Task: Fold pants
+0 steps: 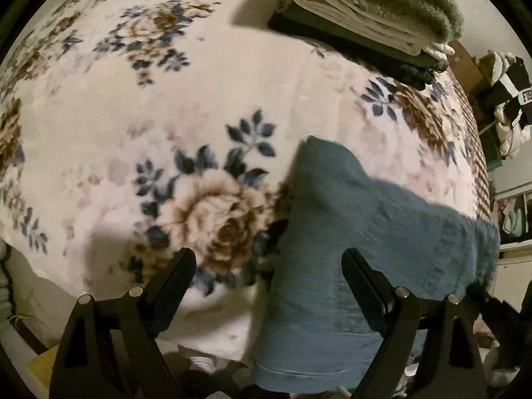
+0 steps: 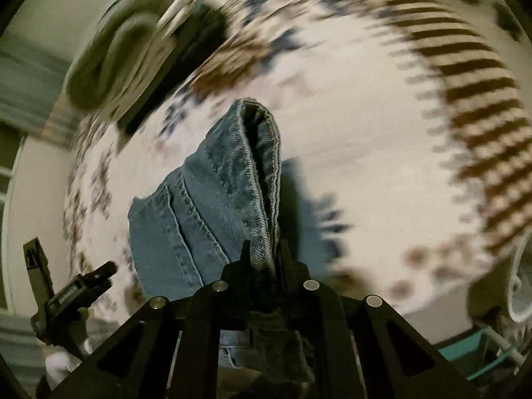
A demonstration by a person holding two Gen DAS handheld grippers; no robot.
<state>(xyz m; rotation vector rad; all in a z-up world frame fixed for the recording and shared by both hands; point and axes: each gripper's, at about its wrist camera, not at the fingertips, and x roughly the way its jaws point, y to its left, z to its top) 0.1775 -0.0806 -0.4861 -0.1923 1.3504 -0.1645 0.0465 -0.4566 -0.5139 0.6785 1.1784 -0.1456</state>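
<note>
Right tool [image 2: 264, 259]: nearest item in my right view; fingers drawn together on a bunched, stitched edge of the jeans [image 2: 212, 199], denim pinched between them and rising past the tips.

Left tool [image 1: 269, 259]: fingers spread wide, gripping nothing; the right-hand finger lies over the denim, the left-hand one over bare blanket. In the right view it shows at the lower left edge, apart from the cloth.

Jeans: blue denim, one hemmed leg end hanging off the near edge of the bed, the rest lying up onto the bed and draped toward its right side. Where the waistband is I cannot tell.

Bed [image 1: 199, 66]: covered by a cream floral blanket [image 1: 206, 206]; ample bare surface beyond the jeans.

Folded stack [image 1: 365, 23]: towels and dark garments at the far right corner of the bed, well apart from the jeans.

Step in hand, my judgement: carrying the held edge to lay the jeans out or double them over.

How I would do it well: keep the right grip firm on the seam, bring the left tool onto the matching free edge before closing, lift both evenly so the legs align, lay down flat on bare blanket, clear of the stack. The right view is blurred, so slower travel would help.
</note>
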